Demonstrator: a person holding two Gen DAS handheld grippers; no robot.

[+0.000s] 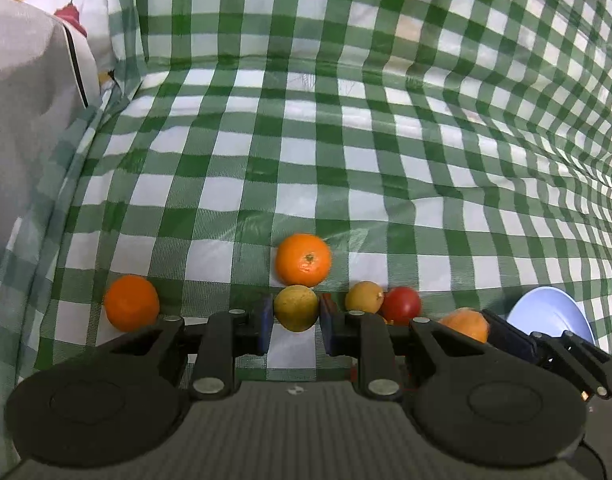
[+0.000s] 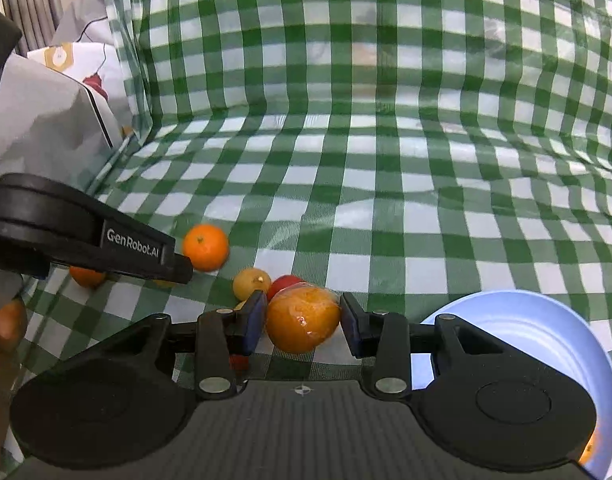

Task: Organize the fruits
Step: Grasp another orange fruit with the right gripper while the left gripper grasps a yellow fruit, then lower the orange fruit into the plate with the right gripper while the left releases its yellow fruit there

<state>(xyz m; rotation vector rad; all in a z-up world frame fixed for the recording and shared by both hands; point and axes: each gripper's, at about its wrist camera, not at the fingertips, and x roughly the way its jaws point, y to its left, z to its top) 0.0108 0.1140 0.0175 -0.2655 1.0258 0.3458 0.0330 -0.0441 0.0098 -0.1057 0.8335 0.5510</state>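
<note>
The left tongs (image 1: pixel 296 315), black plastic with blue pads, are clamped on a small, round, dull yellow-green citrus fruit (image 1: pixel 296 308) with a matte skin. The right tongs (image 2: pixel 302 322) grip a larger orange fruit wrapped in glossy clear film (image 2: pixel 303 318), its surface creased and shiny; from the left wrist view it shows just left of the pale blue smooth plastic bowl (image 1: pixel 554 312).

Taking the bowl (image 2: pixel 538 320) as landmark: the wrapped fruit is held just to its left. Farther left, on the green-and-white checked cloth covering the desk (image 1: pixel 346 160), lie a round red glossy fruit (image 1: pixel 402 305) and, touching it, a small yellow fruit (image 1: pixel 364 297). Beyond the gripped yellow-green fruit lies a bright orange mandarin with a dimpled peel and a stem scar (image 1: pixel 303 259). Farthest left of the bowl lies a second plain orange mandarin (image 1: pixel 131 302).

Counted: two bare mandarins, one wrapped orange fruit, two yellowish fruits, one red fruit, one bowl.

Behind, the cloth rises in wrinkled folds.
</note>
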